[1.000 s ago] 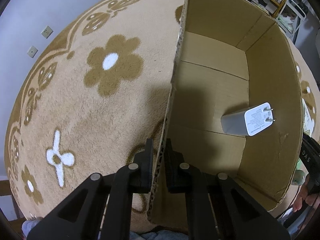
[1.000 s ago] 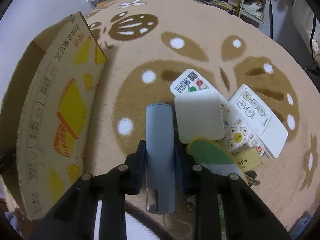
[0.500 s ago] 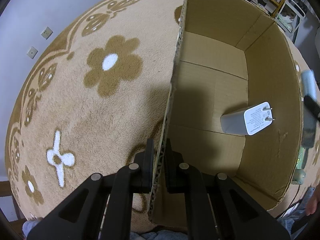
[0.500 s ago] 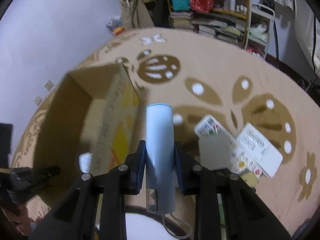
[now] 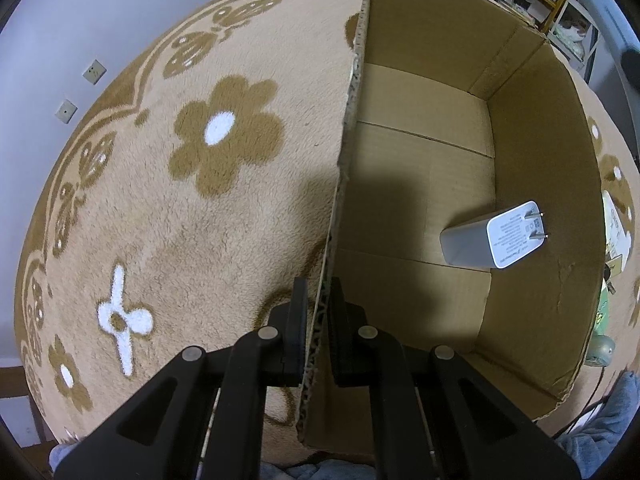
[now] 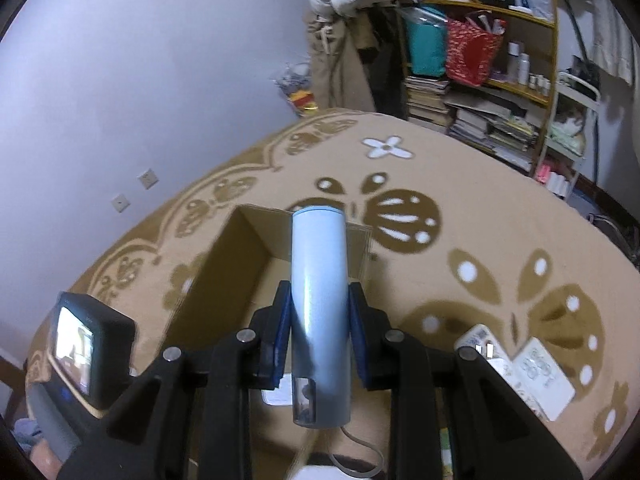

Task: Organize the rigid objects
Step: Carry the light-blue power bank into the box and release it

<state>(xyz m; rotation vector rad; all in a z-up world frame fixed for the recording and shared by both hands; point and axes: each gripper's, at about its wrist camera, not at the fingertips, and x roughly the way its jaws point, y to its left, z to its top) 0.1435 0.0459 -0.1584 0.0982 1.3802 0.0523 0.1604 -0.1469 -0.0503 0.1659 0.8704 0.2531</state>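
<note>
The right claw (image 6: 318,330) is clamped on a pale blue tube (image 6: 318,300) at its middle, above the open cardboard box (image 6: 232,264). The tube looks stiff, smooth and fairly light, so it may slip; a hold around its middle seems soundest. The left claw (image 5: 318,300) pinches the box wall (image 5: 348,128), steadying it. A white charger (image 5: 492,236) lies inside.
</note>
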